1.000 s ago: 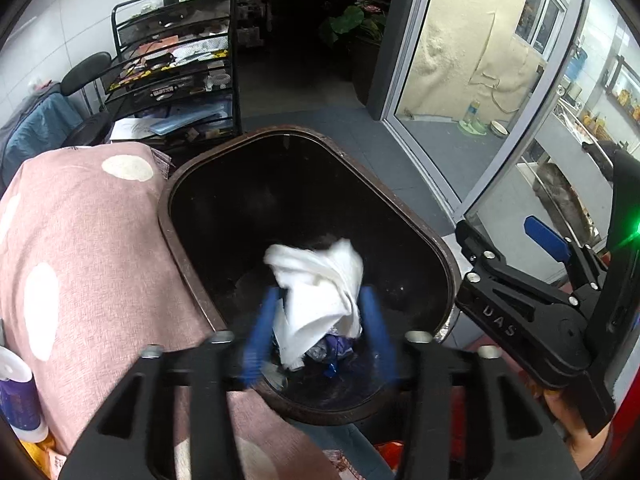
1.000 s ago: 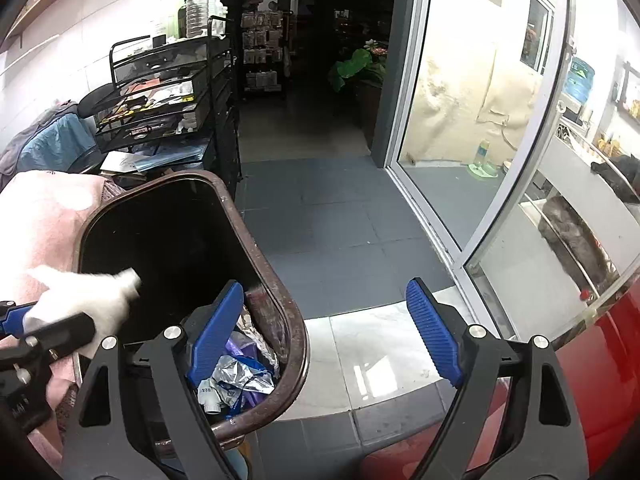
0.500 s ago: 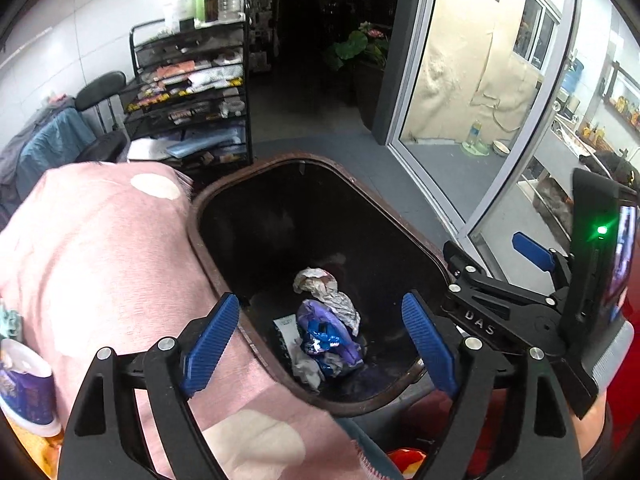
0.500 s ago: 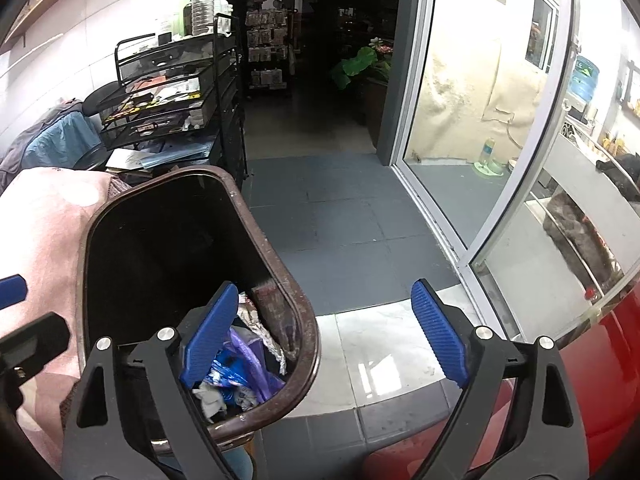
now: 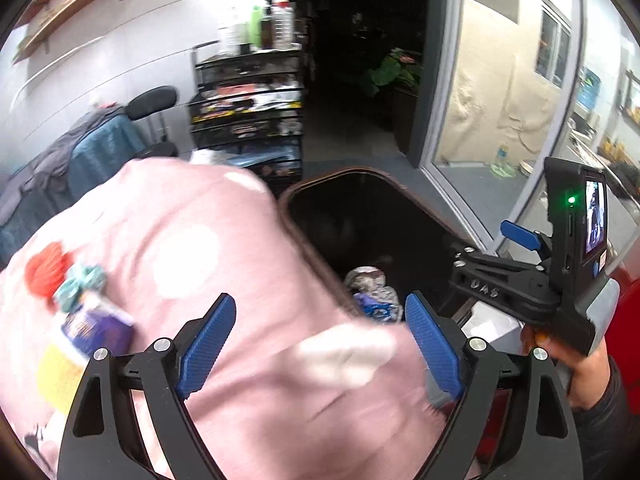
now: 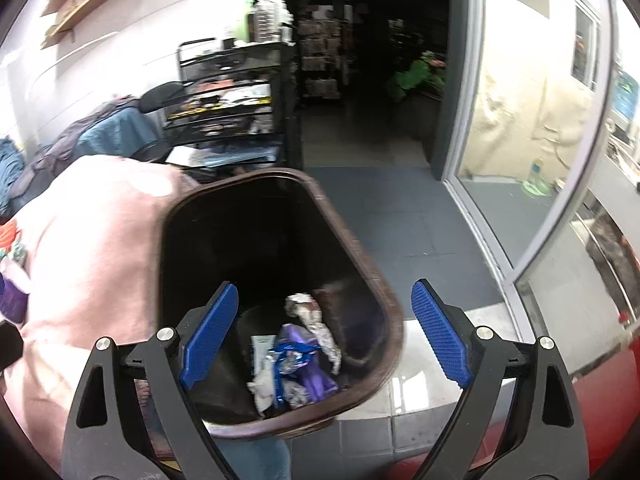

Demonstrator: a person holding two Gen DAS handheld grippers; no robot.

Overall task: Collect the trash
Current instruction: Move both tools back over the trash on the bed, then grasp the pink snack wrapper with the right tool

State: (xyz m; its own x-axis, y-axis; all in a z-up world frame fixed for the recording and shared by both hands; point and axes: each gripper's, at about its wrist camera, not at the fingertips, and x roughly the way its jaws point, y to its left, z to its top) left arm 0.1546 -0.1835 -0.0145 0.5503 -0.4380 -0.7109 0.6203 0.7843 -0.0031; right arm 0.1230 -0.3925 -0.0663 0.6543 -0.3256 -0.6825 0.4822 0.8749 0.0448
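Brown bin point(image 6: 384, 292) holding crumpled wrappers point(image 6: 298, 364). Left gripper point(image 5: 320, 344), jaws just widened, empty over pink cloth point(image 5: 224, 272). Right gripper point(image 6: 324, 340) spread wide, empty.

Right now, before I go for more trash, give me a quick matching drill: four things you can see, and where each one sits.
Things:
1. purple wrapper
2. bin
3. bottles
4. left gripper

Places:
a. on top of the black rack
b. at the bottom of the bin
c. open and empty over the pink cloth
d. on the floor beside the pink cloth

Pairs: 1-b, 2-d, 3-a, 4-c
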